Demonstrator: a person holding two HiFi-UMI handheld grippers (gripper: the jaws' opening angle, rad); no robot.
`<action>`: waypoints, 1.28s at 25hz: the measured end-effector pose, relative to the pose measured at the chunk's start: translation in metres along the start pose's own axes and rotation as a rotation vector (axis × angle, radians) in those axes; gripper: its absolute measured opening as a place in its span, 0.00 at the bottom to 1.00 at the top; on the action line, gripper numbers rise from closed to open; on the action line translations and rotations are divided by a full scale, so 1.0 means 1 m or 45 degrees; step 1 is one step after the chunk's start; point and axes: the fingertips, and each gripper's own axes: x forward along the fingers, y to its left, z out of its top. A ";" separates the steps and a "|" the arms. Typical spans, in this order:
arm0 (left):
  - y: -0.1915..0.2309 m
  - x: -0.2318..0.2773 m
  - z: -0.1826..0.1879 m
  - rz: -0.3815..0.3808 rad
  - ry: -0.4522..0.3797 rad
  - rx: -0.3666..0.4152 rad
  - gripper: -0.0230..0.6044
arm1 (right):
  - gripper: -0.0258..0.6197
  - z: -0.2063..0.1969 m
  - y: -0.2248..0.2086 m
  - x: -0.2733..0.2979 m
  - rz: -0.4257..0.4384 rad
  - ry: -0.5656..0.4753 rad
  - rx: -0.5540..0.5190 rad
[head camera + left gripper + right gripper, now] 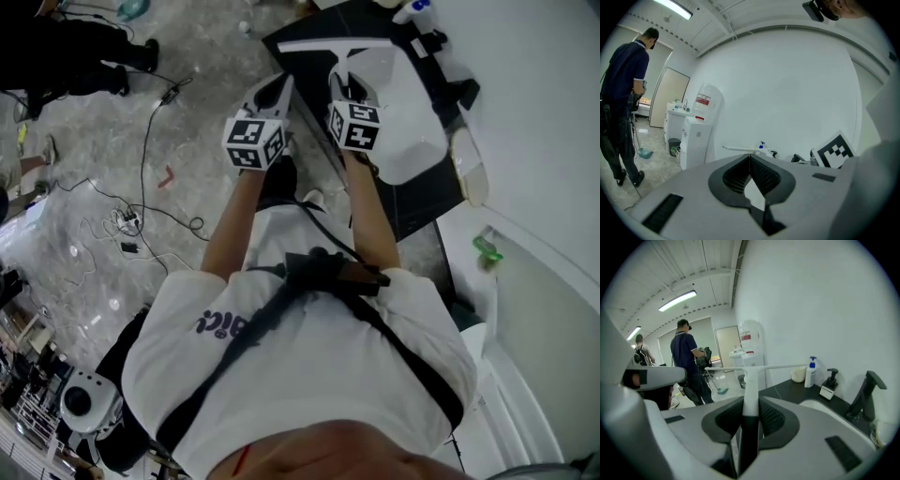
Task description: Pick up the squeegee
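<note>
1 right gripper (750,405) clamps squeegee (752,369) above counter (790,391).

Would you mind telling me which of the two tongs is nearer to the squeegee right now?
Right. The right tongs are clamped on the squeegee by its handle; the left tongs are shut on nothing, alongside the right ones, with the blade just beyond their tips.

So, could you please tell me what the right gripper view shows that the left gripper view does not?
Only the right gripper view: the right gripper clamped on the squeegee handle, plus the faucet and black soap dispenser. Only the left gripper view: that the left gripper is shut and empty, and the right gripper's marker cube. Both: the squeegee's blade, the water dispenser, the blue-capped bottle and a person in dark blue.
</note>
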 end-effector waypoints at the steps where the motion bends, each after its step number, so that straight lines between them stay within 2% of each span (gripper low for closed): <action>1: -0.003 -0.003 0.009 -0.004 -0.018 0.013 0.05 | 0.19 0.012 0.003 -0.010 0.002 -0.042 -0.004; 12: -0.081 -0.067 0.088 -0.032 -0.210 0.173 0.05 | 0.19 0.107 0.025 -0.148 0.039 -0.474 -0.050; 17: -0.112 -0.095 0.113 -0.018 -0.271 0.283 0.05 | 0.19 0.130 0.034 -0.207 0.037 -0.627 -0.060; 23: -0.144 -0.114 0.131 -0.047 -0.341 0.302 0.05 | 0.19 0.144 0.034 -0.258 0.010 -0.753 -0.098; 32: -0.166 -0.130 0.131 -0.067 -0.377 0.308 0.05 | 0.19 0.148 0.042 -0.284 0.021 -0.817 -0.128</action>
